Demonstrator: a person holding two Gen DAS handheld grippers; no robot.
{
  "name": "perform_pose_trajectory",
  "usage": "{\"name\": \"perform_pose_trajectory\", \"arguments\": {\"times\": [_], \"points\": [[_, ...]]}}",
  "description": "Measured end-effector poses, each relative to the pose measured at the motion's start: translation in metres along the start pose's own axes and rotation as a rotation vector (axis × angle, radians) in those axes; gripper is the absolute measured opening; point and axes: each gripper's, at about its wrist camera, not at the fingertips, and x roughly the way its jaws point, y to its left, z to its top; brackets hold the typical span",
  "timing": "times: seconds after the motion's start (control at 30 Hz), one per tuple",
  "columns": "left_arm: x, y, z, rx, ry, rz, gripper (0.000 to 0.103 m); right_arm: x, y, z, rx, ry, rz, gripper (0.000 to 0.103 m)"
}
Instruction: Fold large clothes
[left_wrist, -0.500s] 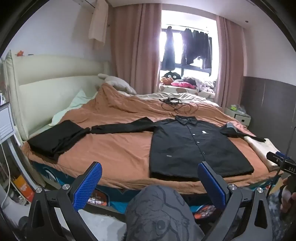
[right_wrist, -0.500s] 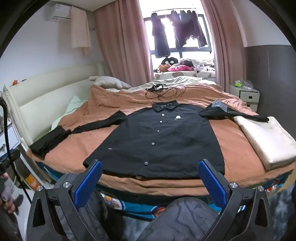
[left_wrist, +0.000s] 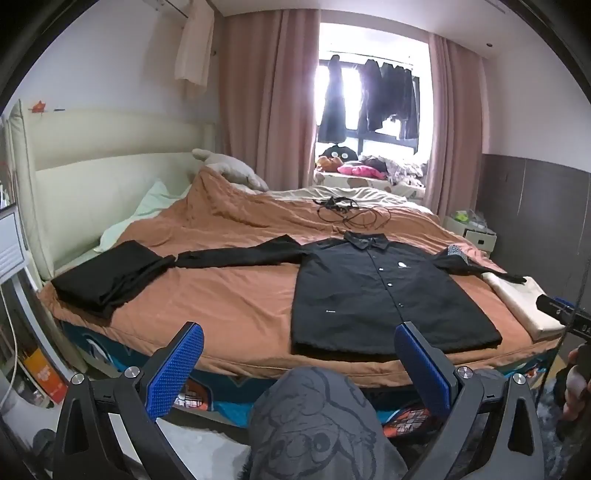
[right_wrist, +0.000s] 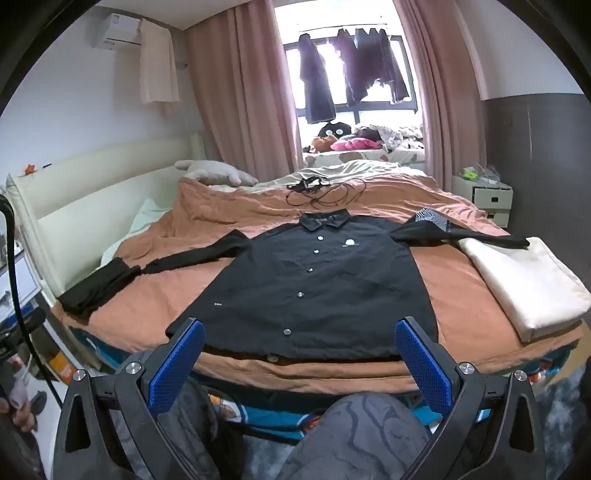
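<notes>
A black button-up shirt (left_wrist: 373, 291) (right_wrist: 321, 284) lies flat and face up on the orange bedspread (left_wrist: 221, 302) (right_wrist: 461, 295), collar away from me, both sleeves spread out sideways. Its left sleeve (left_wrist: 236, 256) reaches a folded black garment (left_wrist: 107, 277) (right_wrist: 96, 288). My left gripper (left_wrist: 299, 365) is open, short of the bed's near edge, with nothing between its blue pads. My right gripper (right_wrist: 299, 358) is open too, just before the shirt's hem, holding nothing.
A folded cream cloth (right_wrist: 524, 284) (left_wrist: 521, 302) lies on the bed's right side, under the right sleeve's tip. Black cables (right_wrist: 321, 192) lie beyond the collar. A person's patterned knees (left_wrist: 317, 424) (right_wrist: 362, 435) are below the grippers. A white nightstand (right_wrist: 487, 199) stands at the right.
</notes>
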Motion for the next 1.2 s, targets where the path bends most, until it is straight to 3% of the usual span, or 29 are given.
{"name": "perform_pose_trajectory", "arguments": {"times": [0.07,0.2,1.2], "points": [[0.007,0.000,0.000,-0.008,0.012,-0.003,0.103,0.004,-0.008,0.001,0.022,0.020,0.013,0.103],[-0.003,0.012,-0.004,-0.027,-0.038,-0.017,0.103,0.006,-0.001,0.009,0.006,0.015,0.011,0.103],[-0.006,0.011,-0.003,-0.017,-0.020,-0.032,0.103,-0.005,0.002,0.007,-0.005,0.018,-0.011,0.103]]}}
